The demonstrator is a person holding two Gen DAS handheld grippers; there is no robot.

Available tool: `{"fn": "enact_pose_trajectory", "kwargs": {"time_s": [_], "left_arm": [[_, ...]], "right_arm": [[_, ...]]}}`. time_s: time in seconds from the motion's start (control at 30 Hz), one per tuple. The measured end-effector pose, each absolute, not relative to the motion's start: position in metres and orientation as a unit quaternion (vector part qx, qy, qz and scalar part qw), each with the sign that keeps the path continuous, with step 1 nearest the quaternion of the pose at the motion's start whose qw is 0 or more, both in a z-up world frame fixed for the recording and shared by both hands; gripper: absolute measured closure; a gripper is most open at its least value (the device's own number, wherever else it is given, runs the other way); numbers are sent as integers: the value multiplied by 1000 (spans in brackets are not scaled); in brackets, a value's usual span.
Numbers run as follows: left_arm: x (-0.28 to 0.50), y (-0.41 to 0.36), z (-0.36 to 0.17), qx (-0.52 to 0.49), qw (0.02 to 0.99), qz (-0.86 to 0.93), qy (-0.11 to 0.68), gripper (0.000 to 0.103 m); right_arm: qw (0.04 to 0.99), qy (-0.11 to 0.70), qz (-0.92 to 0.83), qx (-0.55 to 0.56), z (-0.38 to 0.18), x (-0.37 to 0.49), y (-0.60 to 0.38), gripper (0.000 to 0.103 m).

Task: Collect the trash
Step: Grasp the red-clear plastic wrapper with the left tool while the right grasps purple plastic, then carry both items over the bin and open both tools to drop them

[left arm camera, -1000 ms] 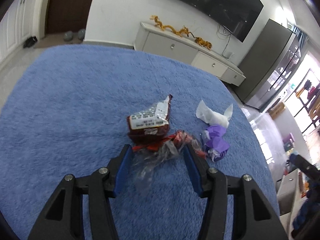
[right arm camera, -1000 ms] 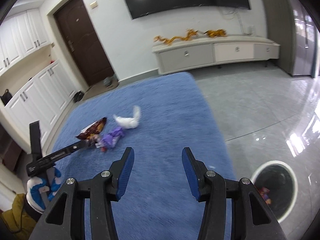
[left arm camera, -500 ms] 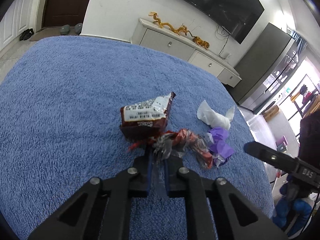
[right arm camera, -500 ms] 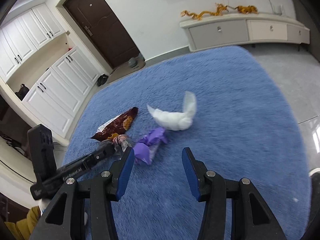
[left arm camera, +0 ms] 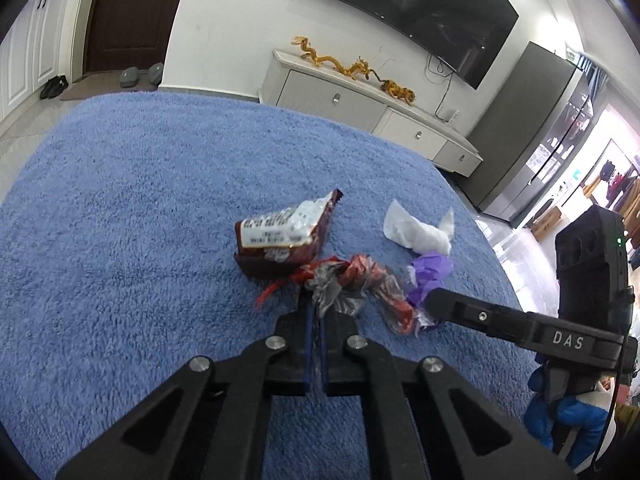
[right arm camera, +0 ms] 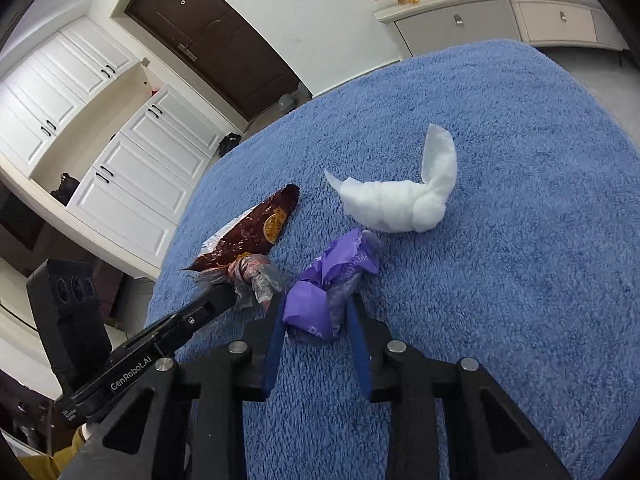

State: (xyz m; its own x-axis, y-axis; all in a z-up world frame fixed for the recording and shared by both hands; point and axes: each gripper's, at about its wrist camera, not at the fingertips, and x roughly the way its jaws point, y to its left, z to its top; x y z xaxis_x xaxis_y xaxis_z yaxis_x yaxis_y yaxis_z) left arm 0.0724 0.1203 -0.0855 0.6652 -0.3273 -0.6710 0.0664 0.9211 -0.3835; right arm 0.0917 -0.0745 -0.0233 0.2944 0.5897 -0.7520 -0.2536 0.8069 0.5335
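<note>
Now: trash pile on blue rug point(left arm camera: 120, 240), both tools down at it.
Left gripper point(left arm camera: 316, 316) clamped on clear-and-red wrapper point(left arm camera: 344, 280); right gripper point(right arm camera: 316, 312) apart, straddling purple wrapper point(right arm camera: 332, 284). Farther: brown snack bag point(left arm camera: 280, 236) left, white tissue point(right arm camera: 400, 200) right.

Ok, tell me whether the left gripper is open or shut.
Shut: the left gripper has its blue pads nearly together, pinching the clear crinkled wrapper on the blue rug.
</note>
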Motion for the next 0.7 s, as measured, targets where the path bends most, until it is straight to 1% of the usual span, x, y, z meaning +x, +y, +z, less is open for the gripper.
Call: {"fn": "enact_pose_trajectory", "kwargs": {"time_s": [0.5,0.7], "left_arm": [[2,116,-30,-151,916,-105,356,101],[-22,95,-3,-123,926,-118,336,101]], "right_arm": [[825,476,255,168,34,30,-110,76],[845,449,245,156,60,4,-123,76]]}}
